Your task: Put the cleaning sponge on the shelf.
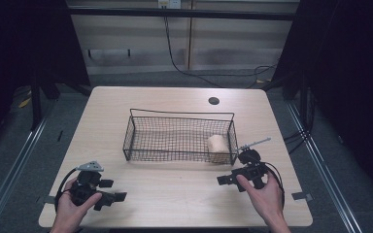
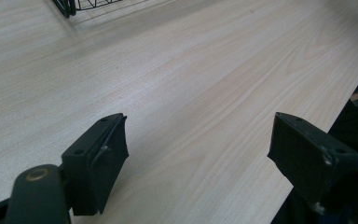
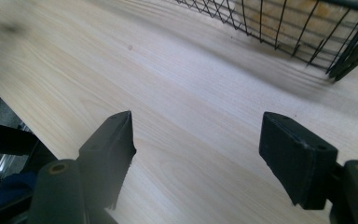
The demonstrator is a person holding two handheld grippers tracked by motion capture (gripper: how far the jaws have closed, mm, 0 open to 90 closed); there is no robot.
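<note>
the right gripper [image 1: 223, 180] has its jaws apart with nothing between them, low over the bench [image 1: 175, 194] just in front of the wire basket [image 1: 179, 138]. the left gripper [image 1: 119, 196] is also open and empty, near the front left corner, well apart from the basket. the beige roll [image 1: 218, 145] lies inside the basket at its right end. it seems the placing step is finished, or a pick is not yet begun; the next move probably needs the right gripper to go over the basket rim.
</note>
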